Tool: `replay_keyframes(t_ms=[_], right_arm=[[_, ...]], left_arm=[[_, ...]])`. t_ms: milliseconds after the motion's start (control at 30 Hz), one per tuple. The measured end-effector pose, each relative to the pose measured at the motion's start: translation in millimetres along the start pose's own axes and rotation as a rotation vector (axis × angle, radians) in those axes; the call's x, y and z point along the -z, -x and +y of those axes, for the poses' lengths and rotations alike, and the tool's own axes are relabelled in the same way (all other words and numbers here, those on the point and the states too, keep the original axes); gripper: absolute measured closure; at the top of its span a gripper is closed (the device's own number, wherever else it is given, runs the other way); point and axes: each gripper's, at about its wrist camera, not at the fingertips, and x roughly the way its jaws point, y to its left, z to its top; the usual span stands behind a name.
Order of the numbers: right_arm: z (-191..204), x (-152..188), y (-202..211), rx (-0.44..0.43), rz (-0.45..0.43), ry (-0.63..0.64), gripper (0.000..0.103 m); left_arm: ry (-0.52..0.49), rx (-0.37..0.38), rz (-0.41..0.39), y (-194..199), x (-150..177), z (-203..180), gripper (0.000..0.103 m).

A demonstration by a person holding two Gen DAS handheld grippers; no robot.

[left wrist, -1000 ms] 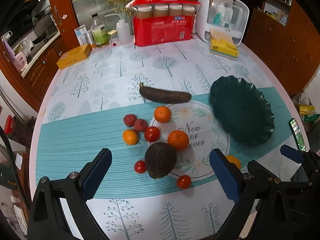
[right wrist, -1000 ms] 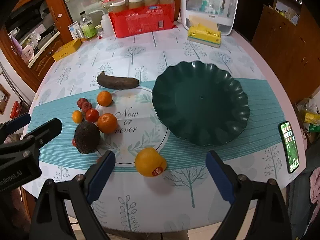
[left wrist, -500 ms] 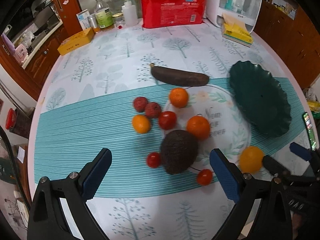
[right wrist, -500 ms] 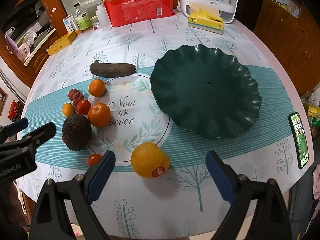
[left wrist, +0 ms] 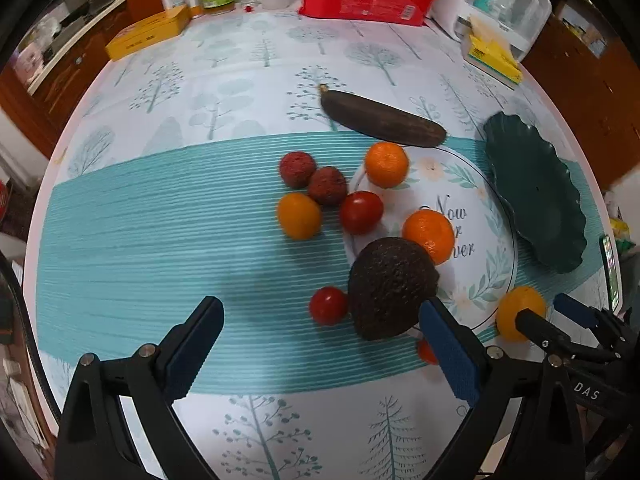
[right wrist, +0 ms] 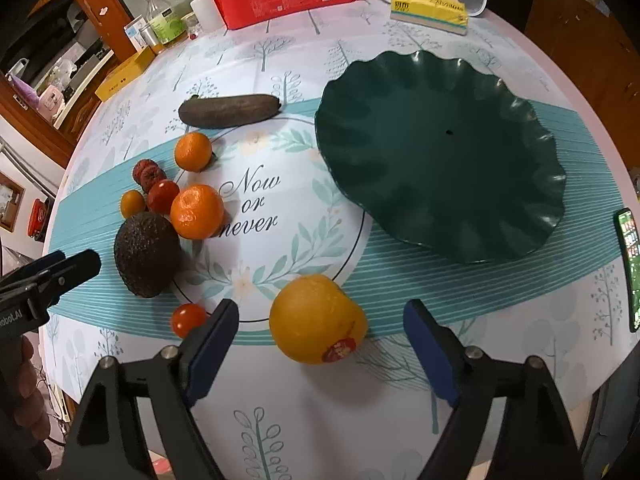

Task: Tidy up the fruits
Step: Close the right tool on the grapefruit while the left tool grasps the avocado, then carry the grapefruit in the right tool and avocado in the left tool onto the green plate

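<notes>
Both grippers have come lower and closer to the fruit than a second ago, so everything looms larger in both views. The right gripper (right wrist: 320, 336) now has its jaws wide apart on either side of the orange (right wrist: 316, 318), which sits low in the centre of the right view, between the pads but not yet touched. That suggests the orange is the first pick, and the plate (right wrist: 520, 200), empty at upper right, its likely home.

The left gripper (left wrist: 320, 340) is also spread open and holds nothing. Earlier the avocado (left wrist: 390, 288) sat midway between its fingers; now it lies at lower right of the left view, just beside the right pad, with a tomato (left wrist: 329, 305) touching its left side. The left view has swung, pushing the plate to the right edge.

No fruit looks shifted: the banana (right wrist: 228, 110), tangerines (right wrist: 197, 211), and lychees (left wrist: 312, 176) keep their cluster left of the plate.
</notes>
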Motion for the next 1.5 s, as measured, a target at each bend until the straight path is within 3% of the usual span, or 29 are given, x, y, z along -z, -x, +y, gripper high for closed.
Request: replay_keyframes(t_ms=[100,233,400,700,800,833,1200,1500], right_arm=[[-1,1,-7,-0.012,0.019,-0.005,0.024],[-3,3,-18,-0.024,0.054,-0.018,0.037],[-7,5,-27,-0.043,0.070,-0.041,0.041],[-5,6,-31,-0.037,0.052,-0.024,0.047],[-2,6,-31,-0.029,0.042,-0.009,0.049],[0,7,-30,-0.025,0.039,-0.001,0.050],[0,8,-14,-0.014,0.007,0.008,0.052],[-12,-2,44,0.040,-0.099,0.010,0.052]], left_arm=[[-0.027,0.023,0.016,-11,-4,-11,0.005],[-0.031,0.034,0.039,-25,-9,-21,0.005],[-0.054,0.026,0.056,-40,-13,-30,0.006],[-0.072,0.041,0.107,-57,-14,-37,0.023],[-0.095,0.035,0.092,-54,-12,-42,0.032],[-0.104,0.054,0.089,-52,-13,-44,0.042],[-0.090,0.016,0.093,-40,-12,-47,0.043],[-0.147,0.080,-0.032,24,-27,-74,0.043]])
